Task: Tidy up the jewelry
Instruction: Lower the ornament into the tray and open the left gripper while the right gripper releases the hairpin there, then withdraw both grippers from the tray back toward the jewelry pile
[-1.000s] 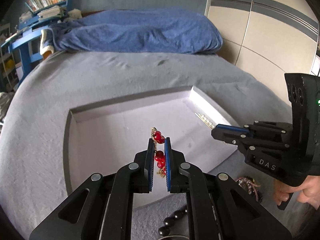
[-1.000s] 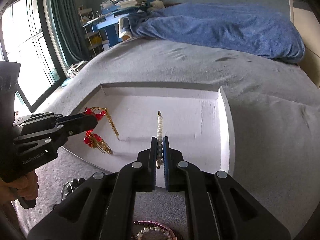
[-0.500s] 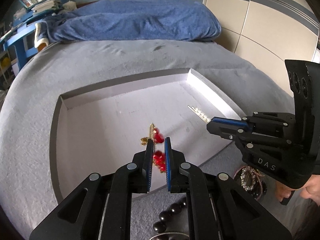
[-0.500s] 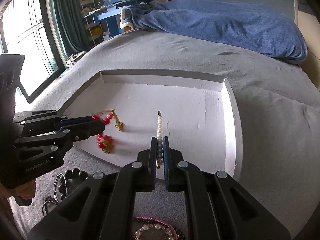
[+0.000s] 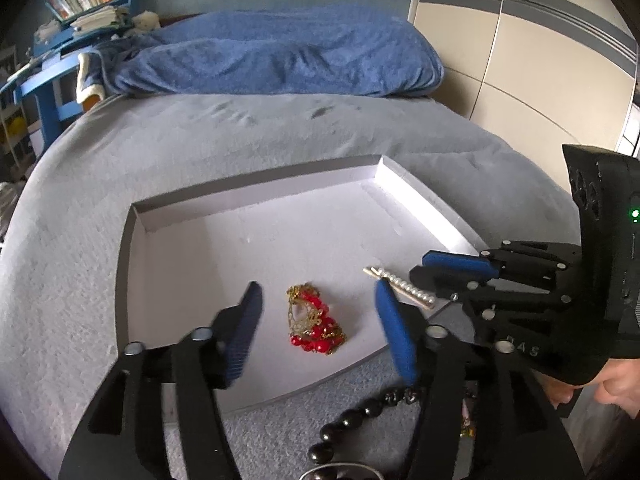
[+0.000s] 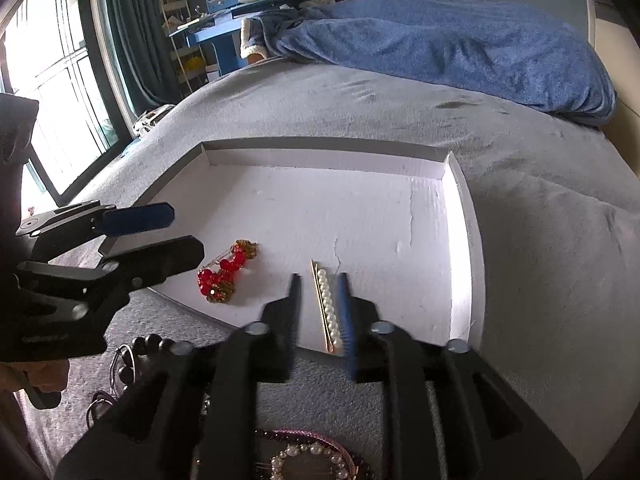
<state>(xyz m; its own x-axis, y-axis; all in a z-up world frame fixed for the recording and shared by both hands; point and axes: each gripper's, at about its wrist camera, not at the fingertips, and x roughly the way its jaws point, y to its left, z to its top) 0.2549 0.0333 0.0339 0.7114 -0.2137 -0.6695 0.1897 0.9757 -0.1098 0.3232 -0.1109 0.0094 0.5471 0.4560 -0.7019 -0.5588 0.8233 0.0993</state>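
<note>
A shallow white tray (image 5: pixel 256 240) (image 6: pixel 360 208) lies on the grey bed. A red bead and gold chain piece (image 5: pixel 314 322) (image 6: pixel 224 274) lies in a heap on the tray floor near its front edge. A pearl hair clip (image 5: pixel 402 288) (image 6: pixel 326 306) lies on the tray to its right. My left gripper (image 5: pixel 318 316) (image 6: pixel 176 228) is open and empty, its fingers either side of the red piece. My right gripper (image 6: pixel 320 304) (image 5: pixel 424 268) is open, its fingers either side of the pearl clip, apart from it.
Black bead strings (image 5: pixel 360 416) (image 6: pixel 140 348) lie on the bed in front of the tray. A pearl and pink bracelet pile (image 6: pixel 316 456) sits below the right gripper. A blue blanket (image 5: pixel 272 64) lies at the bed's far end. A wardrobe (image 5: pixel 540 60) stands at right.
Both grippers have opened. The red bead piece has dropped from the left gripper onto the tray. The pearl clip has been let go by the right gripper and rests on the tray.
</note>
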